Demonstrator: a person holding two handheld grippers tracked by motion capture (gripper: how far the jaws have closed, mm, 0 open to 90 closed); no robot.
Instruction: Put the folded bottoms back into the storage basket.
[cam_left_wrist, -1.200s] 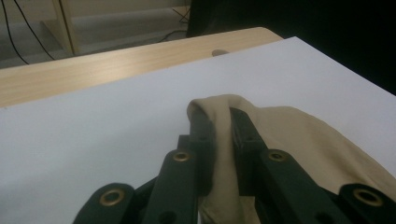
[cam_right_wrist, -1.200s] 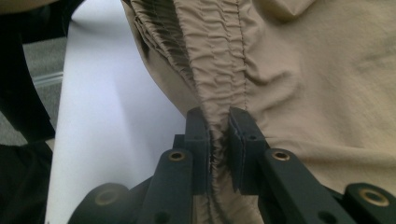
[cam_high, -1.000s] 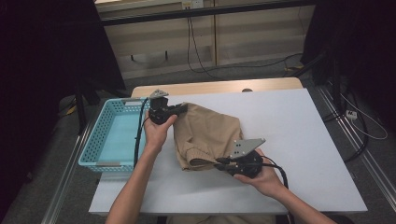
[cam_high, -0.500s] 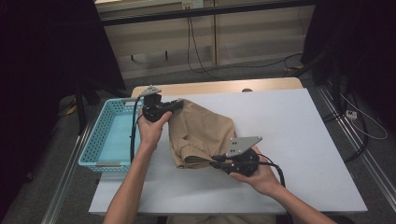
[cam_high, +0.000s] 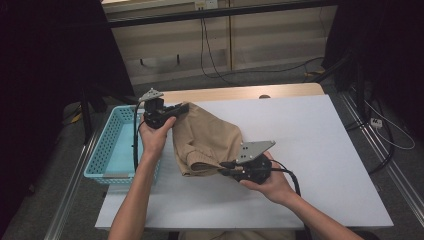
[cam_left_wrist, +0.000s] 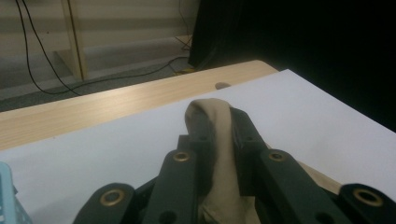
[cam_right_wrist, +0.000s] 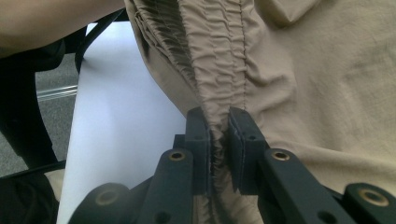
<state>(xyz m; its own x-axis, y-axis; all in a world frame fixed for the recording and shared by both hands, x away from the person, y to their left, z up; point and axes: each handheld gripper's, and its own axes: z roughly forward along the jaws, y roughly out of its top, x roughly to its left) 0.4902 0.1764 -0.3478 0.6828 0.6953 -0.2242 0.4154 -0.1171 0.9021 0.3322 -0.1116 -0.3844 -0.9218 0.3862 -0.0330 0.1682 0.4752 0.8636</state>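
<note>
A tan garment (cam_high: 210, 140) with a gathered elastic waistband lies crumpled on the white table (cam_high: 310, 145), left of centre. My left gripper (cam_high: 181, 108) holds its far left corner, jaws shut on a fold of tan cloth (cam_left_wrist: 212, 116). My right gripper (cam_high: 223, 167) is at the near edge, shut on the ruched waistband (cam_right_wrist: 219, 84). In the right gripper view the garment (cam_right_wrist: 317, 79) spreads to the right and the other forearm crosses the top left.
A light blue plastic basket (cam_high: 107, 150) stands at the table's left edge, beside my left hand. A wooden strip (cam_high: 240, 93) runs along the table's far side. Cables hang by the back wall and lie on the floor at right.
My left gripper has carried its corner of the garment farther from me and slightly left. My right gripper has stayed near the front edge, still clamped on the waistband, so the cloth is stretched out more.
</note>
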